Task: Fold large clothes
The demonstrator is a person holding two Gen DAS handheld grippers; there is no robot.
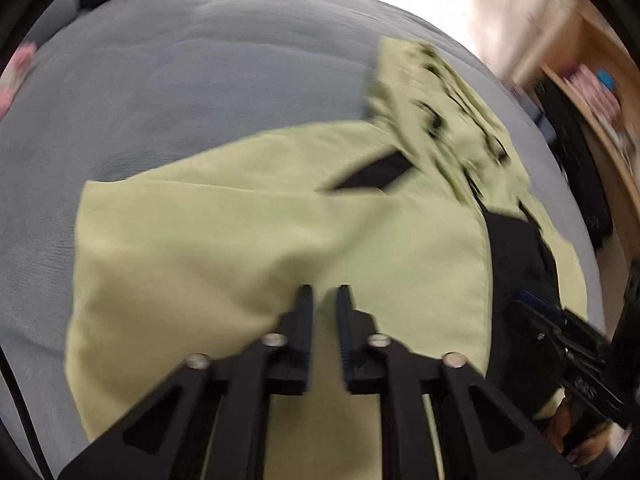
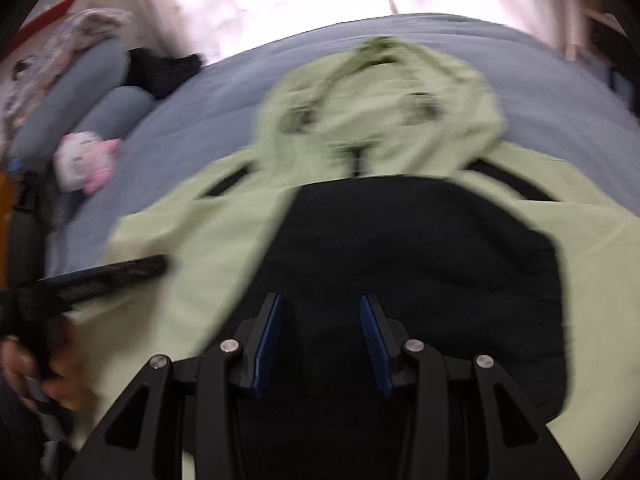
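Jaws of both grippers hover, seemingly empty, over green jacket point(image 2: 224, 240).

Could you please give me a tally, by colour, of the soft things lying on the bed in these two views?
Light green with black lining: 1, the jacket.
Grey-blue: 2, the bolster pillows at the bed's edge.
Pink and white: 1, the soft toy.
Black: 1, a dark bundle, too blurred to identify.
Total: 5.

Motion-blurred hood point(image 2: 380, 96) of the green jacket; shelf contents point(image 1: 600, 96) indistinct.
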